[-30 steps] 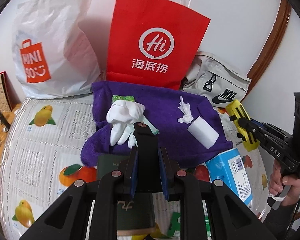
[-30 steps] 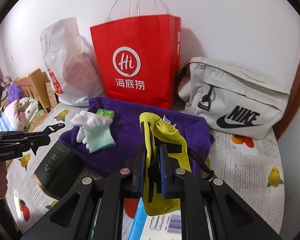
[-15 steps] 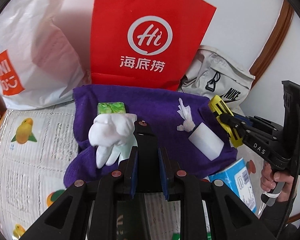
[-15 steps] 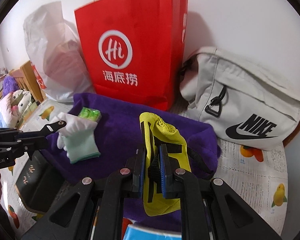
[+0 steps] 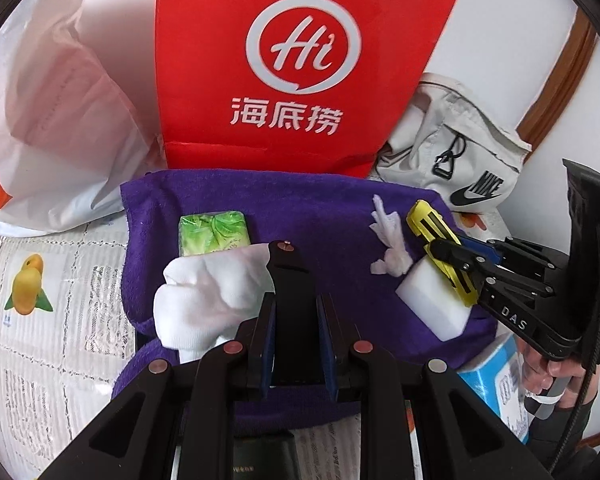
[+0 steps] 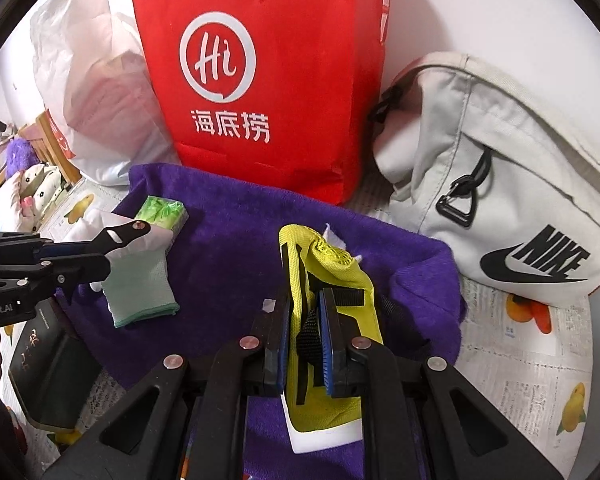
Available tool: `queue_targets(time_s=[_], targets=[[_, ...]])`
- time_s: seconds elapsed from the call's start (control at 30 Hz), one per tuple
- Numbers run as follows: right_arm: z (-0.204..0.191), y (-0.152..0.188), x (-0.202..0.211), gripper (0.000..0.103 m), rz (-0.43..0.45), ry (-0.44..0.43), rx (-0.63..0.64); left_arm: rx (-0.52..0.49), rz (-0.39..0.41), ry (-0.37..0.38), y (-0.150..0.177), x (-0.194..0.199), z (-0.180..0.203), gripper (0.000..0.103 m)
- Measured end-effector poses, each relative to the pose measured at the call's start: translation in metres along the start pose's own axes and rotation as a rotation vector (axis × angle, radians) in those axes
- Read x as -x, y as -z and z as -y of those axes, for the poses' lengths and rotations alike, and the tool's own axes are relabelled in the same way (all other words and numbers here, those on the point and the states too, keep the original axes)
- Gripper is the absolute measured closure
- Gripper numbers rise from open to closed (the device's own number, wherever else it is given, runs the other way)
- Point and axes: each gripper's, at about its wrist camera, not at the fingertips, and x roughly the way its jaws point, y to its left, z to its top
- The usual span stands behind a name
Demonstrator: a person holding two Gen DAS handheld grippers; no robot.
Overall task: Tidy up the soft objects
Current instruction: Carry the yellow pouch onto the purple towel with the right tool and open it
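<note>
A purple towel point(image 5: 320, 216) point(image 6: 228, 232) lies spread before a red paper bag point(image 5: 296, 60) point(image 6: 260, 72). On it are a white glove point(image 5: 204, 296) point(image 6: 136, 284), a green tissue pack point(image 5: 214, 232) point(image 6: 162, 210), a crumpled white tissue point(image 5: 390, 248) and a white sponge block point(image 5: 432, 308). My left gripper point(image 5: 294, 336) point(image 6: 112, 240) is shut on a flat black piece, above the glove. My right gripper point(image 6: 304, 340) point(image 5: 448, 264) is shut on a yellow mesh pouch point(image 6: 332, 276), above the sponge block.
A grey Nike bag point(image 6: 500, 168) point(image 5: 456, 152) stands right of the red bag, a white plastic bag point(image 5: 56, 112) point(image 6: 96, 92) left of it. A blue box point(image 5: 496, 384) and a dark box point(image 6: 48, 372) lie at the towel's near edge, on a fruit-print tablecloth point(image 5: 40, 320).
Both grippers have moved forward over the towel. The left one now reaches over the glove. The right one with the yellow pouch has come over the sponge block.
</note>
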Motion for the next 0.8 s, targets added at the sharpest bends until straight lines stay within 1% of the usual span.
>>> queue_targets(time_s=[0.13,0.23,0.4,0.47,0.57,0.67,0.73,0.77,0.8], targets=[[-0.001,-0.001,-0.008,0.088,-0.024,-0.005,0.006,0.017,-0.034,-0.016,-0.002,-0.013,-0.006,0.084],[-0.001,0.000,-0.011,0.087,-0.042,-0.024,0.004,0.030,-0.044,-0.011,-0.004,-0.017,-0.010,0.084],[-0.001,-0.001,-0.011,0.085,-0.048,-0.021,0.002,0.033,-0.056,-0.004,-0.005,-0.021,-0.012,0.084],[0.000,-0.001,-0.010,0.083,-0.050,-0.028,-0.003,0.037,-0.063,0.002,-0.005,-0.023,-0.012,0.084],[0.000,-0.001,-0.008,0.081,-0.038,-0.026,-0.003,0.037,-0.074,0.001,-0.005,-0.026,-0.013,0.084],[0.001,0.000,-0.005,0.070,-0.036,-0.036,-0.004,0.026,-0.071,-0.003,-0.005,-0.028,-0.012,0.084],[0.001,0.002,-0.001,0.056,-0.025,-0.042,-0.006,0.022,-0.069,-0.008,-0.005,-0.028,-0.012,0.083],[0.000,0.003,0.002,0.054,-0.016,-0.044,-0.007,0.023,-0.070,-0.007,-0.005,-0.028,-0.013,0.081],[0.000,0.005,0.005,0.054,-0.006,-0.051,-0.006,0.029,-0.076,-0.008,-0.004,-0.028,-0.014,0.074]])
